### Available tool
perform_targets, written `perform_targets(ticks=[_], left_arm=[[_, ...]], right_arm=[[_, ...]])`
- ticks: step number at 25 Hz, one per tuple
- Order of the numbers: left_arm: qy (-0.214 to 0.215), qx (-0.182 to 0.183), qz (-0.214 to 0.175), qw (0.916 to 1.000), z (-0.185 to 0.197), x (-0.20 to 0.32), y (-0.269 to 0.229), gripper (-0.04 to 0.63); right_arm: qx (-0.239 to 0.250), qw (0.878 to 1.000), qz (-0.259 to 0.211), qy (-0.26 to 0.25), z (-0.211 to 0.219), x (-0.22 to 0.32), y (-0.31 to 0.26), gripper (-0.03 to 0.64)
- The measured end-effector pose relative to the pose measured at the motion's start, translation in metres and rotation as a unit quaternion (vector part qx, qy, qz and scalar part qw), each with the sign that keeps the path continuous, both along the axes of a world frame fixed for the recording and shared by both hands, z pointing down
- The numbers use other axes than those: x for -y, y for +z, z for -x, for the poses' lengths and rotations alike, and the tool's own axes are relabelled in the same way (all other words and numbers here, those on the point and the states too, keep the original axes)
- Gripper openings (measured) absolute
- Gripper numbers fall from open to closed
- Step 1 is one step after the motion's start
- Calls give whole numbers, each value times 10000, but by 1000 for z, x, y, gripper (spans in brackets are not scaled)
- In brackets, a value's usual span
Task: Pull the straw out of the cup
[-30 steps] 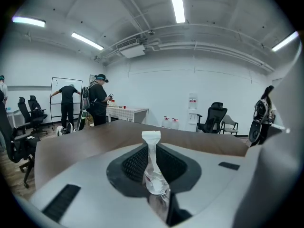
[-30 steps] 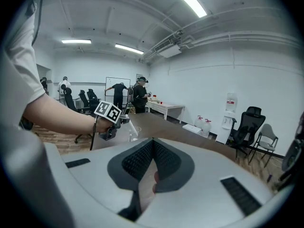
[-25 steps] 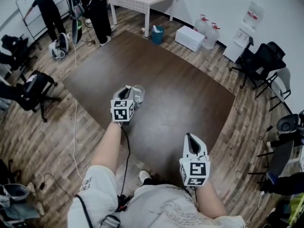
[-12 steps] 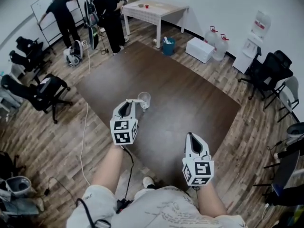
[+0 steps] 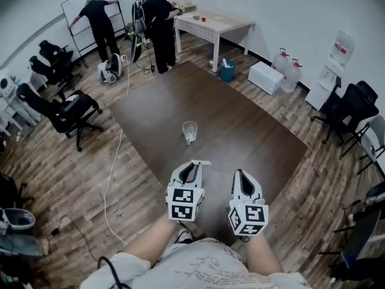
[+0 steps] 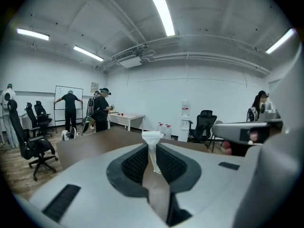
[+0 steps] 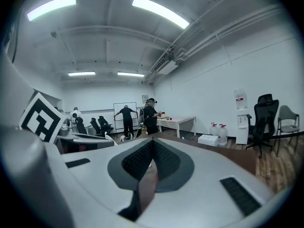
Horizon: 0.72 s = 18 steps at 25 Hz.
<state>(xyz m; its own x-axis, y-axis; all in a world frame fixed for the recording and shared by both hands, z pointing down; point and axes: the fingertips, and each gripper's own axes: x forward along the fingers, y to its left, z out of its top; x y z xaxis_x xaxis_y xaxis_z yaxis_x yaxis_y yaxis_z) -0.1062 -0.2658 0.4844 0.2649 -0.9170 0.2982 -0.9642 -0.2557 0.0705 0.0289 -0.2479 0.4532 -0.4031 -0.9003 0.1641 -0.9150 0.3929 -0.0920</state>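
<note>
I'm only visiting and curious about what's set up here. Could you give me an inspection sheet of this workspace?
Surface: dark brown table, with only the cup on it.
Job's things: clear cup upright on the table; white straw out of it, in the left gripper.
Clutter: nothing seen.
Grippers: left gripper jaws shut on the straw; right gripper jaws together, nothing between them.
Cables: white cable on the floor left of the table.
Surroundings: person at a whiteboard, office chairs, white table, water jugs.
</note>
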Motion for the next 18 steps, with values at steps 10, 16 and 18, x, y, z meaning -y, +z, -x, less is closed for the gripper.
perform_targets(ticks=[10,16,18], left_arm=[[133,5,-13,9999,-25,-12,-2,57],[89,-50,89,9999,-25,-13,2,57],[69,-67,104,9999,-26,-11,4,57]], right_arm=[[-116,9991,134,-394,10,-12,13,9],[-86,9989,140,-448,6,-13,13,9],[-81,9988,149,-456,4,-11,12,9]])
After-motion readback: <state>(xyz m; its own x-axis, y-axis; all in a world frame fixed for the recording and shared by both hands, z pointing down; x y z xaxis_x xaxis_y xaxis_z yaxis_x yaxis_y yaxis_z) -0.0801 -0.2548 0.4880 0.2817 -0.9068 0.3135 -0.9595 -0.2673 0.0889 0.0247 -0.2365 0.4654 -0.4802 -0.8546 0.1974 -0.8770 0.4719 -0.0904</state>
